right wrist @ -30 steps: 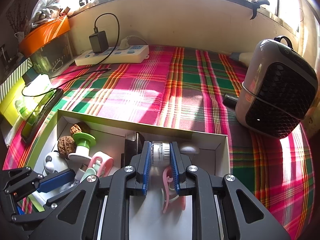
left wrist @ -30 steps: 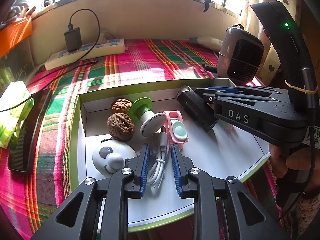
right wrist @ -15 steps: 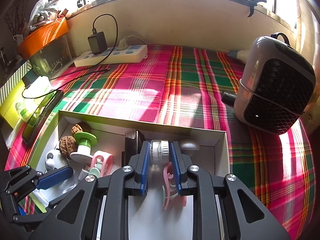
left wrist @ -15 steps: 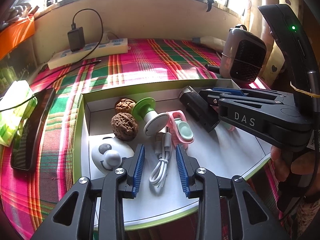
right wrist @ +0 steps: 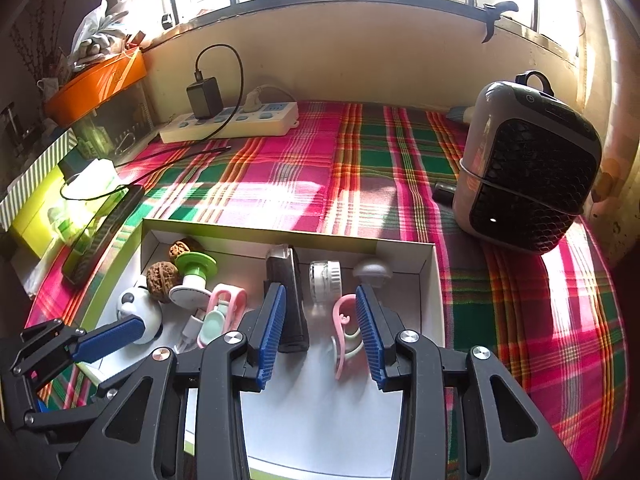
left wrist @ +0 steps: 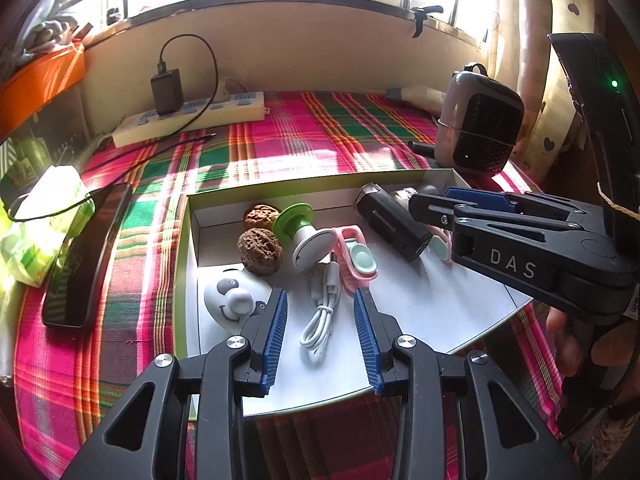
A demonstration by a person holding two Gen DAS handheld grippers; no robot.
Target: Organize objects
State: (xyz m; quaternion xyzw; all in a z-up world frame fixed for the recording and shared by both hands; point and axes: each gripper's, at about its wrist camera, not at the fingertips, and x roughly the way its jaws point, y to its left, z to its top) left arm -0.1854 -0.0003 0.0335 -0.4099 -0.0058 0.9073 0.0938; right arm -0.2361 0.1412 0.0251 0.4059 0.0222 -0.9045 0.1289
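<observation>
The shallow white box (left wrist: pixel 188 240) with a green rim lies on the near part of the plaid cloth (right wrist: pixel 360 168). Inside, at its left: two walnuts (left wrist: pixel 260 251), a green-and-white stand (left wrist: pixel 304 232), a white panda-face piece (left wrist: pixel 232 300), a pink clip (left wrist: pixel 356 256) and a coiled white cable (left wrist: pixel 320 320). Toward the right: a black rectangular case (right wrist: pixel 288 300), a small clear jar (right wrist: pixel 325 280), a grey dome-shaped piece (right wrist: pixel 372 270) and a pink hook (right wrist: pixel 344 328).

My left gripper (left wrist: pixel 320 332) has its jaws opening; the cable lies between them, untouched by the pads. My right gripper (right wrist: pixel 320 328) is also opening; jar and hook lie loose between its fingers.

On the cloth: a phone (left wrist: pixel 86 256) left of the box, a power strip (right wrist: pixel 232 122) with a black charger (right wrist: pixel 205 98) at the far wall, a grey heater (right wrist: pixel 528 164) far right. A window runs above the wall.
</observation>
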